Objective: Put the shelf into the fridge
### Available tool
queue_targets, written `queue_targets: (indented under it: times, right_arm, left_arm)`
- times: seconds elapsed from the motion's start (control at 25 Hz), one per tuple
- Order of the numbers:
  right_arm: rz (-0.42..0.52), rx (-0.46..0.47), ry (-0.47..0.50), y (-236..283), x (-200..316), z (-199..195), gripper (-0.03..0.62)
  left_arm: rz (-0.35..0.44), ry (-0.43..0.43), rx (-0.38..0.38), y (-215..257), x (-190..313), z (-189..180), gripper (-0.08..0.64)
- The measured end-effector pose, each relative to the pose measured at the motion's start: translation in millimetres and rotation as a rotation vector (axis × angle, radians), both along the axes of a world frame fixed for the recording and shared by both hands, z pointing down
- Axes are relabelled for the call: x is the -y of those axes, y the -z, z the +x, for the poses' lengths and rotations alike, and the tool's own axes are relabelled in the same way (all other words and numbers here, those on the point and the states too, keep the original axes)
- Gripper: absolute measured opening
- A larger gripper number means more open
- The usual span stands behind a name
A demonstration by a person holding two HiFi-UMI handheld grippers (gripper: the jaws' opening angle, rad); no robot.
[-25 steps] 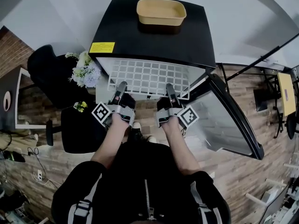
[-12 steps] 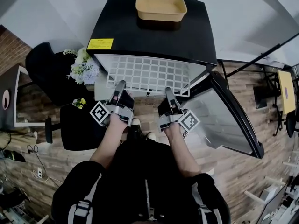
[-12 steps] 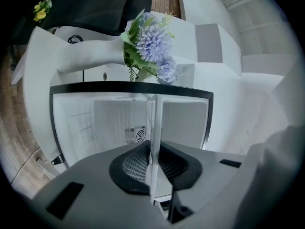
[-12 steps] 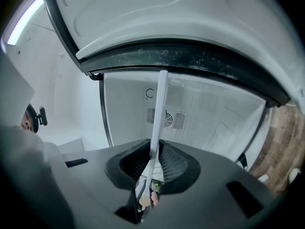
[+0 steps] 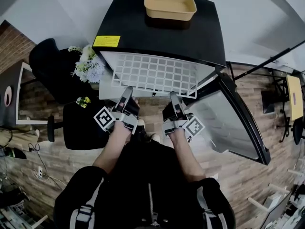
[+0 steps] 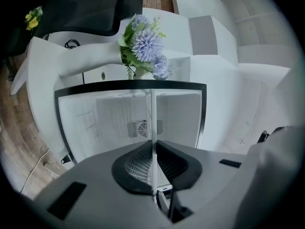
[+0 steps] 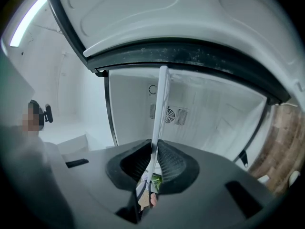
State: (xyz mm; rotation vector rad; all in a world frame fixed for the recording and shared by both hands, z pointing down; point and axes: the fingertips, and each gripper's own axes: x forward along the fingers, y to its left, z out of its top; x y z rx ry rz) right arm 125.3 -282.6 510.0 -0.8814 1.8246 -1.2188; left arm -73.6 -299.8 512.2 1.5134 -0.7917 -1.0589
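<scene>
A white wire-grid shelf lies flat, partly inside the open front of the small black fridge. My left gripper is shut on the shelf's near edge at the left. My right gripper is shut on that edge at the right. In the left gripper view the shelf shows edge-on as a thin white line between the jaws of my left gripper, with the fridge's white inside behind. The right gripper view shows the shelf the same way, clamped in my right gripper.
The fridge door hangs open to the right. A tan tray sits on the fridge top. Blue and white flowers and a black chair stand at the left, with a black stool nearer.
Both grippers have kept their hold while the shelf slid a little further into the fridge; the head view has shifted slightly.
</scene>
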Motion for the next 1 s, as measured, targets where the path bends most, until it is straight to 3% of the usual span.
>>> queue_targets:
  times: [0.28,1.0]
  right_arm:
    - [0.024,0.008,-0.019,7.7,3.8,0.4,0.044]
    - [0.016,0.019,-0.094,5.7,36.6,4.5,0.044]
  left_arm:
    - [0.029,-0.017,-0.054,6.4,2.6,0.6,0.041]
    - [0.042,-0.028,-0.052,6.0,36.3,3.8,0.041]
